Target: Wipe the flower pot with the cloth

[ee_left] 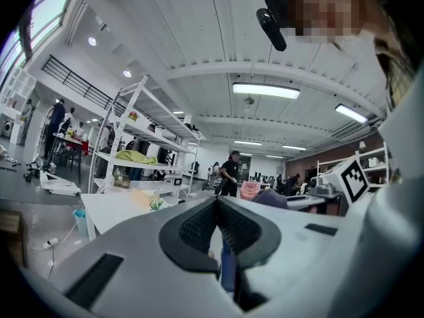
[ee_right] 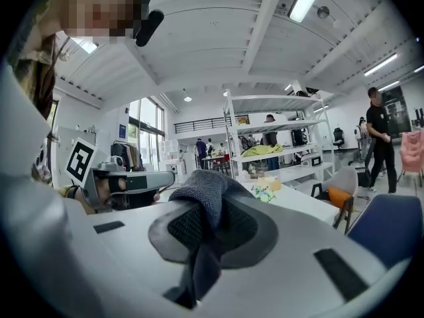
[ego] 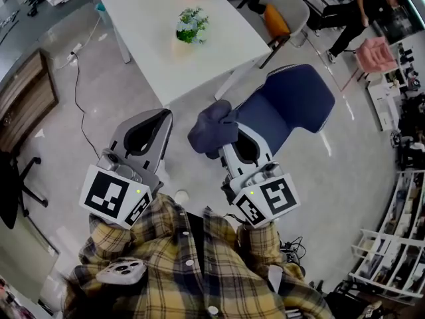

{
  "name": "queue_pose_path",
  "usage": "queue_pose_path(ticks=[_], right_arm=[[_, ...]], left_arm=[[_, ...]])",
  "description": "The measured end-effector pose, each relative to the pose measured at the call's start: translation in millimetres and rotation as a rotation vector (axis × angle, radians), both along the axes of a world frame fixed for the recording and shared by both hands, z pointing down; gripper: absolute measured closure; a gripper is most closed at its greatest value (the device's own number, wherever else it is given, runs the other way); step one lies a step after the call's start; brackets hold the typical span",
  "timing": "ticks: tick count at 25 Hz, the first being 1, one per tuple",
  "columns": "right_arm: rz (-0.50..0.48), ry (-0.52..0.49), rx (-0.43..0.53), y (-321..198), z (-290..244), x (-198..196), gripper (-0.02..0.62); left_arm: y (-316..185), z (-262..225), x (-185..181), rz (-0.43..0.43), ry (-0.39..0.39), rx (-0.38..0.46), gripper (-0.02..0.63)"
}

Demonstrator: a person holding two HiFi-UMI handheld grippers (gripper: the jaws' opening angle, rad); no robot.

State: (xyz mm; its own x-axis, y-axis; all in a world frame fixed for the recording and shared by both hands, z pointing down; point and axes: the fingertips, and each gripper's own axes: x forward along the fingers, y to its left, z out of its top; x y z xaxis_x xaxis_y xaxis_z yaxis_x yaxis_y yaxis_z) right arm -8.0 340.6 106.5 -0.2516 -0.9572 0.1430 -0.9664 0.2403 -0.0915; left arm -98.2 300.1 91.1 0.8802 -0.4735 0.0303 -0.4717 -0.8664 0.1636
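Two tools: left tool (ego: 158, 116) pressed together, right tool (ego: 230, 133) pinching cloth (ego: 210, 127), flower pot (ego: 190, 30) ahead.

The cloth (ego: 211, 130) is dark blue-grey. The flower pot (ego: 180, 46) is pale cream, and its plant has green leaves with white and pale blue blossoms. The table (ego: 146, 18) is white. The left gripper (ego: 161, 114) and right gripper (ego: 236, 138) are light grey with black pads. Their 2 marker cubes (ego: 114, 197) are white with black squares. The chair (ego: 295, 105) is navy blue. The shirt (ego: 179, 264) is plaid in yellow and dark brown.
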Motion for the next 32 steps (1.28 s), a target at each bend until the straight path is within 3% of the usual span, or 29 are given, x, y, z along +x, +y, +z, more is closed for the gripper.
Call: queue_pose_path(ticks=[8,17,25,32], right_arm=[[0.061,-0.009,0.002,-84,-6,-5,0.563],[0.091,-0.026,-0.048,-137,9,1,0.563],[0.022,-0.032,-0.060,-202,19,18,0.563],[-0.081,-0.016,-0.035,-264,2,54,0.563]], left_arm=[[-87,-4,-2,0.059,-0.013,0.012,0.598],[-144,14,7,0.081,-0.047,-0.024,0.600],[-200,32,22,0.012,-0.062,-0.053,0.598],[-258,26,56,-0.086,-0.048,-0.045,0.598]])
